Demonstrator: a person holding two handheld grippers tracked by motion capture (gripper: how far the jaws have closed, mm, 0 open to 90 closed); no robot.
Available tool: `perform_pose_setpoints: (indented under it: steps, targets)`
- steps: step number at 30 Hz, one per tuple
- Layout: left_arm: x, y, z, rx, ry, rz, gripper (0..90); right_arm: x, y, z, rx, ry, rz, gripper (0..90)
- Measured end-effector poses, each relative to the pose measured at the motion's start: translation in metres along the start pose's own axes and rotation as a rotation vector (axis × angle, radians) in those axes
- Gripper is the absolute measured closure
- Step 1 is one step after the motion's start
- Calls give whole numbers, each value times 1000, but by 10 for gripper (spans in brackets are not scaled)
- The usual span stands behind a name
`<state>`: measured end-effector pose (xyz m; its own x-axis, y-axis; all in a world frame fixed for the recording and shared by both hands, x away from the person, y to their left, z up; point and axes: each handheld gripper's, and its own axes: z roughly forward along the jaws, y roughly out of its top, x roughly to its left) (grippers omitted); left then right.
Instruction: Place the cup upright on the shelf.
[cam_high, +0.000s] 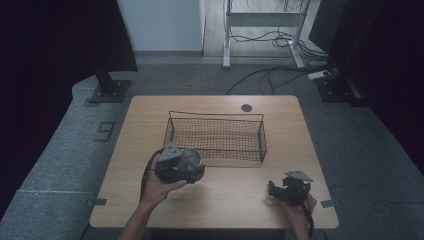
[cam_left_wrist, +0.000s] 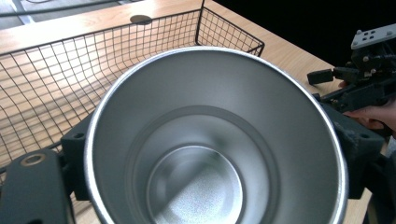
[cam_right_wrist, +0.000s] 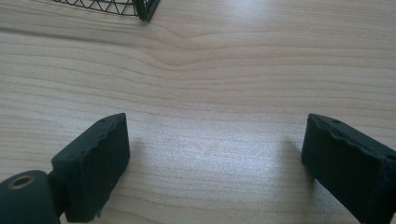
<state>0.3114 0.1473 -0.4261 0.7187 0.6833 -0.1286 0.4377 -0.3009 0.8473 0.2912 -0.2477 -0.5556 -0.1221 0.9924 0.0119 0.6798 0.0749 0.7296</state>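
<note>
Grey carpet and trailing cables surround a pale wooden table (cam_high: 215, 195), on which a black wire mesh basket (cam_high: 215, 136) stands toward the far side. At the basket's near left corner, the left gripper (cam_high: 186, 167) is clamped on a shiny silver metal cup (cam_high: 190, 159), held up off the tabletop in the person's left hand (cam_high: 161, 187). From the left gripper view, the cup (cam_left_wrist: 210, 140) sits between the two black jaws with its open mouth tipped toward the camera, its bare inside visible down to the bottom, and the basket's mesh wall (cam_left_wrist: 56, 79) just behind it. The right gripper (cam_high: 290, 189) rests low over the table's near right part, well apart from both cup and basket. In the right gripper view its jaws stand wide apart above bare wood grain (cam_right_wrist: 210, 70), nothing between them, with a corner of the basket (cam_right_wrist: 140, 9) at the top edge
</note>
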Motion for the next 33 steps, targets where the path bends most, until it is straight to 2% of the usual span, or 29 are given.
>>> perform_pose_setpoints:
  steps: [14, 30, 33]
  targets:
    - [7, 7, 6, 17, 4, 1, 147, 0, 0, 0, 0, 0, 1, 78]
    - [11, 22, 9, 1, -3, -3, 147, 0, 0, 0, -2, -1, 3, 79]
    - [14, 24, 10, 0, -4, -14, 147, 0, 0, 0, -1, -1, 3, 79]
